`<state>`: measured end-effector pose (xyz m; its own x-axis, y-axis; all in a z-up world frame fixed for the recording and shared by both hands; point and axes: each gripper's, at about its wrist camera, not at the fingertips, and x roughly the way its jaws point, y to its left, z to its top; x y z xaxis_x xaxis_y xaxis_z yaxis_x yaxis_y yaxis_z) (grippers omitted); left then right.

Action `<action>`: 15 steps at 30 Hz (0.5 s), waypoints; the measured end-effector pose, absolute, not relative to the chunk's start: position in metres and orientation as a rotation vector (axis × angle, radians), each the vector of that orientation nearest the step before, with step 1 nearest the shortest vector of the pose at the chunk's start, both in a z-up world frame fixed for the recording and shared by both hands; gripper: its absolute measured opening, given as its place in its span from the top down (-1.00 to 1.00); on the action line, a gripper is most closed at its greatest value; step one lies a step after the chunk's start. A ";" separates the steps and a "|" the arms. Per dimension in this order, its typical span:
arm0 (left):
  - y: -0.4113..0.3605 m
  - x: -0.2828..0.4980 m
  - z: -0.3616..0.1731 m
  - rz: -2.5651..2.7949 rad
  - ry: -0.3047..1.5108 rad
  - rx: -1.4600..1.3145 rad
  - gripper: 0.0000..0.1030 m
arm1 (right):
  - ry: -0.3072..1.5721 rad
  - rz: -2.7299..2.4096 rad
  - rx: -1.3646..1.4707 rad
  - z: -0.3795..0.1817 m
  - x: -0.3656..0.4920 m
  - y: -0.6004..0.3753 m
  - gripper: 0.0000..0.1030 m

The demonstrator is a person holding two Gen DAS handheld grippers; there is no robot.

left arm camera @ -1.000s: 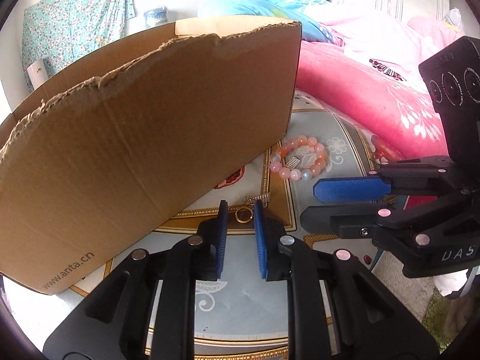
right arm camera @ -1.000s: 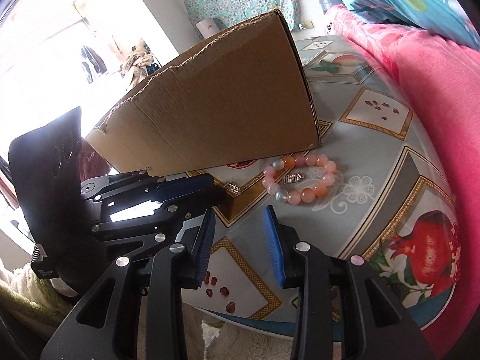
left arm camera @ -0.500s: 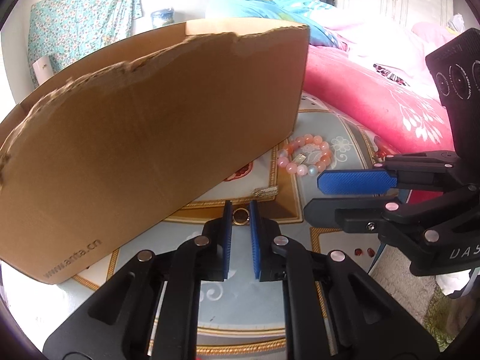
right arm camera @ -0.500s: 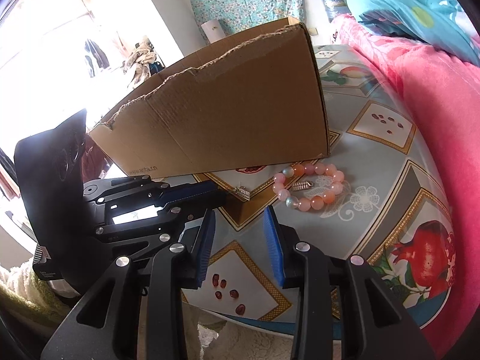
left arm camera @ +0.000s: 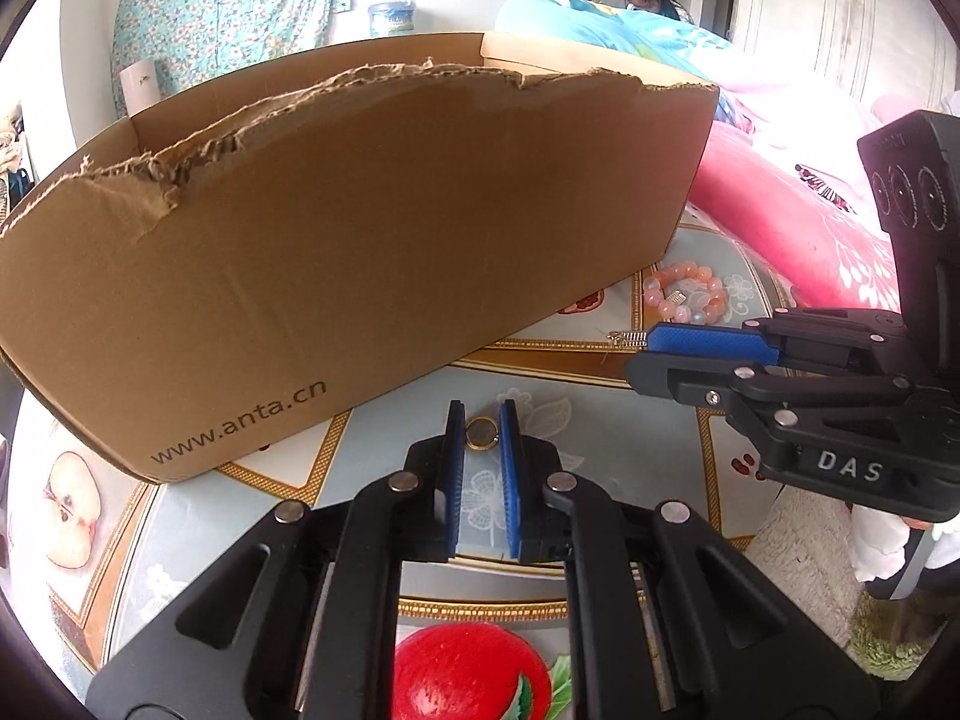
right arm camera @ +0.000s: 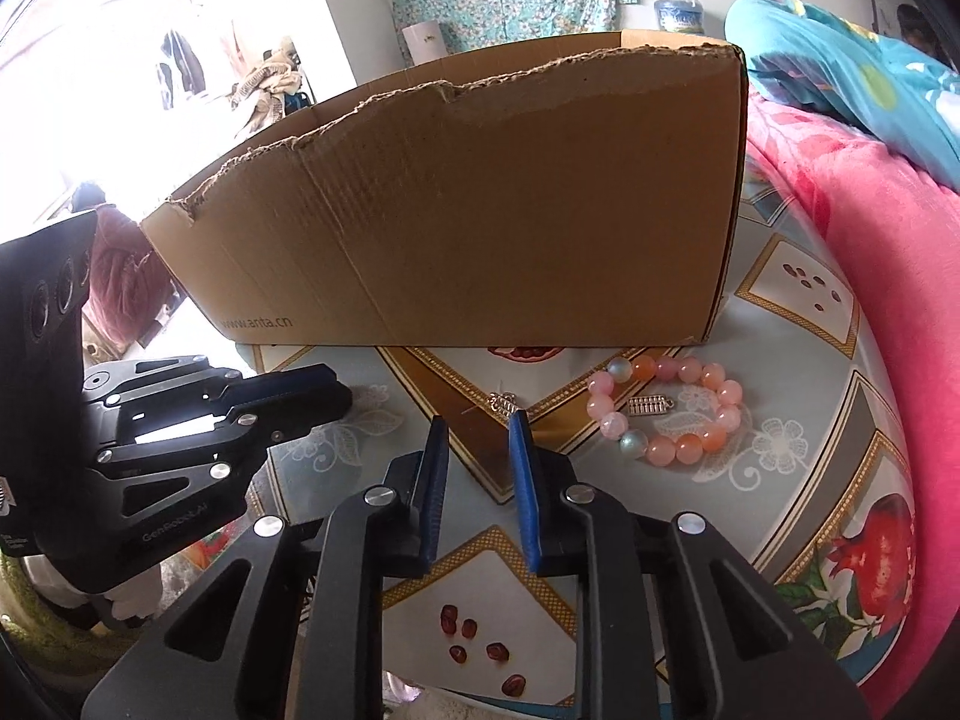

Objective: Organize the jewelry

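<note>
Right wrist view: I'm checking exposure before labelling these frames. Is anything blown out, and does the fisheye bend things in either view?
Right wrist view: the window area at upper left is washed out to white, while the bead bracelet and table stay readable. Left wrist view: bedding at upper right glares pale; the cardboard box bulges into a curve from lens distortion, and the frame corners go black.

Your left gripper (left arm camera: 482, 420) now pinches the small gold ring (left arm camera: 482, 433); your right gripper (right arm camera: 478, 433) is closing near the silver charm (right arm camera: 503, 402).
</note>
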<state>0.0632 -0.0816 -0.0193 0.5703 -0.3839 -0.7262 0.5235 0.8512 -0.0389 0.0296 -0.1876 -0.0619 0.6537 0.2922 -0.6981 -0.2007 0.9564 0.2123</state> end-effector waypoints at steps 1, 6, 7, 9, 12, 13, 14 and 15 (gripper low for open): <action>-0.081 0.064 -0.020 -0.536 0.802 0.189 0.80 | 0.810 0.273 0.118 -0.062 0.031 -0.187 0.61; -0.078 0.065 -0.020 -0.543 0.800 0.179 0.80 | 0.802 0.258 0.102 -0.062 0.035 -0.182 0.61; -0.078 0.065 -0.020 -0.544 0.800 0.177 0.80 | 0.803 0.255 0.093 -0.062 0.035 -0.181 0.61; -0.078 0.065 -0.020 -0.546 0.801 0.173 0.80 | 0.795 0.243 0.071 -0.060 0.033 -0.179 0.61; -0.077 0.066 -0.021 -0.548 0.800 0.172 0.80 | 0.788 0.224 0.041 -0.056 0.034 -0.175 0.61; -0.077 0.066 -0.021 -0.548 0.800 0.171 0.80 | 0.791 0.222 0.038 -0.056 0.035 -0.174 0.61; -0.077 0.066 -0.020 -0.549 0.800 0.170 0.80 | 0.798 0.221 0.037 -0.057 0.037 -0.174 0.61; -0.076 0.066 -0.020 -0.549 0.800 0.167 0.80 | 0.802 0.216 0.039 -0.058 0.038 -0.173 0.61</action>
<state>0.0659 -0.0763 -0.0203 0.5661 -0.4029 -0.7191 0.5263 0.8481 -0.0609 0.0376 -0.1732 -0.0583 0.6745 0.2069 -0.7086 -0.1775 0.9772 0.1164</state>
